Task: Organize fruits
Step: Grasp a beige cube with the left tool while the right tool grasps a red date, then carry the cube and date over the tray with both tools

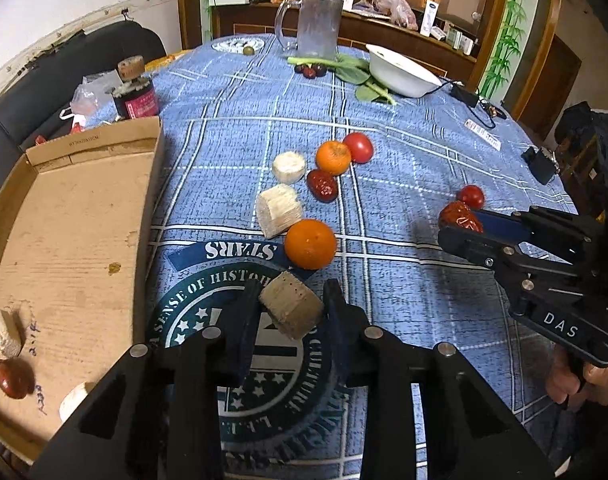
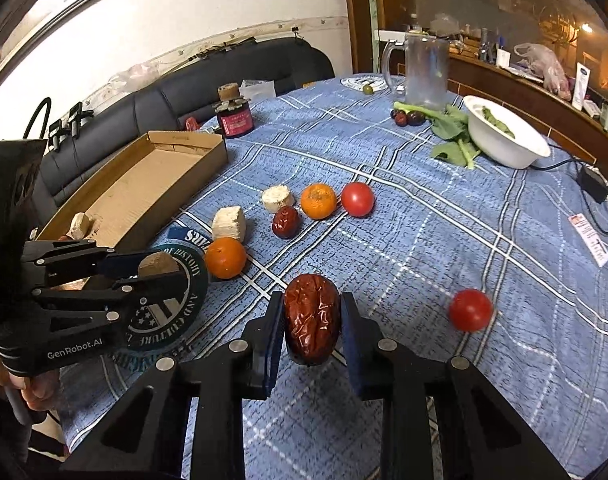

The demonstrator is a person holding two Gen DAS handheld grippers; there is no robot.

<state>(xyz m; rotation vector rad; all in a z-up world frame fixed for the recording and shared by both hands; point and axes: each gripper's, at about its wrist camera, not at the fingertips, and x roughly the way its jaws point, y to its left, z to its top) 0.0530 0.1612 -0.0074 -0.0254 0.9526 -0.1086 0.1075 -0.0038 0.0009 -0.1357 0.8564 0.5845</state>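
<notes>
My left gripper (image 1: 291, 297) is shut on a pale, fibrous fruit chunk (image 1: 293, 314), held just above the blue tablecloth near its round printed emblem. The right wrist view shows the same gripper (image 2: 159, 268) beside the cardboard tray (image 2: 143, 184). My right gripper (image 2: 312, 301) is shut on a wrinkled red date (image 2: 312, 326), lifted over the cloth. Between the two lie two oranges (image 1: 310, 243) (image 1: 333, 157), two more pale chunks (image 1: 279, 210) (image 1: 288, 166), another date (image 1: 322, 185) and two tomatoes (image 1: 358, 147) (image 1: 470, 196). The tray (image 1: 63, 220) holds two pale pieces and a date (image 1: 11, 378).
At the far end of the table stand a white bowl (image 1: 400, 70), a glass mug (image 1: 318, 24), leafy greens (image 1: 356, 74) and dark plums. A corked dark jar (image 1: 135, 96) sits behind the tray. A charger and cables (image 1: 468, 94) lie at the right edge. A black sofa runs along the left.
</notes>
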